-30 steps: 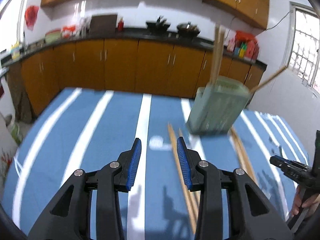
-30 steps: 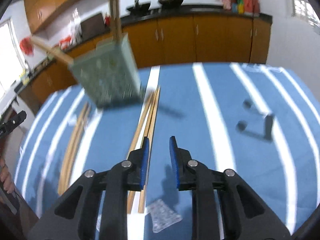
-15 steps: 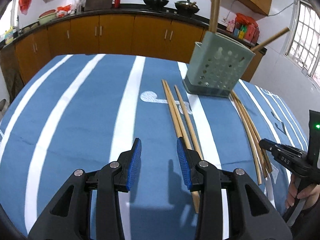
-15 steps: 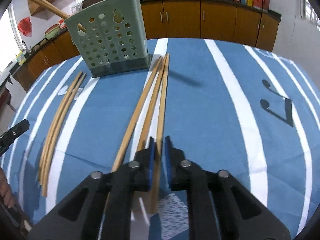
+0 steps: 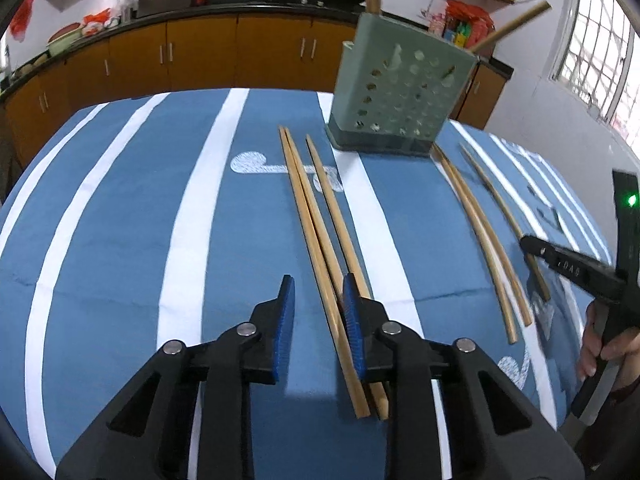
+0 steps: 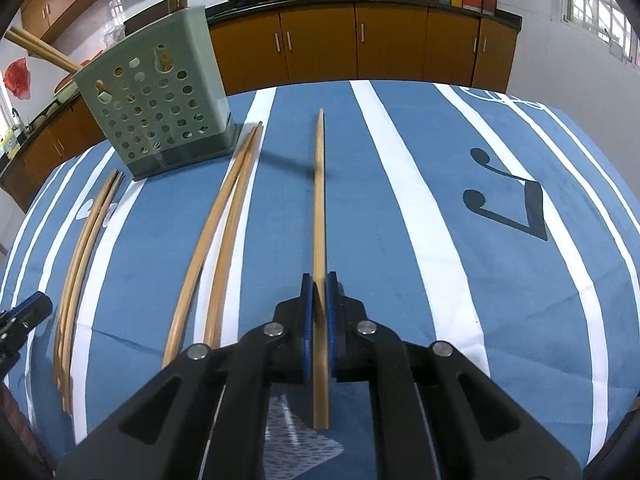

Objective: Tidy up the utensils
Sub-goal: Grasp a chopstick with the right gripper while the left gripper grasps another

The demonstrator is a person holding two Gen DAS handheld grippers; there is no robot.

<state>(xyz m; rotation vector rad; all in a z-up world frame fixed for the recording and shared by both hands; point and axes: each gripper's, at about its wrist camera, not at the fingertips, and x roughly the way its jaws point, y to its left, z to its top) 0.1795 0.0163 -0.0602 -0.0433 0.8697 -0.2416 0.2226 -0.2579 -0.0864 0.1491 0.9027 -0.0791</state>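
Wooden chopstick (image 6: 319, 200), light and stiff, sat clamped near its butt in right gripper (image 6: 319, 304), mid-frame; left gripper (image 5: 318, 312) gaped

Right gripper (image 6: 319, 280) is clamped on one chopstick (image 6: 319, 184), which points straight ahead over the striped blue cloth (image 6: 420, 200). Two more chopsticks (image 6: 224, 216) lie just left, next to the green holder (image 6: 156, 96).

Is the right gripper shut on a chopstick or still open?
Shut on it. The right gripper has both blue pads pressed against one chopstick, which points forward, apart from the pair beside it.
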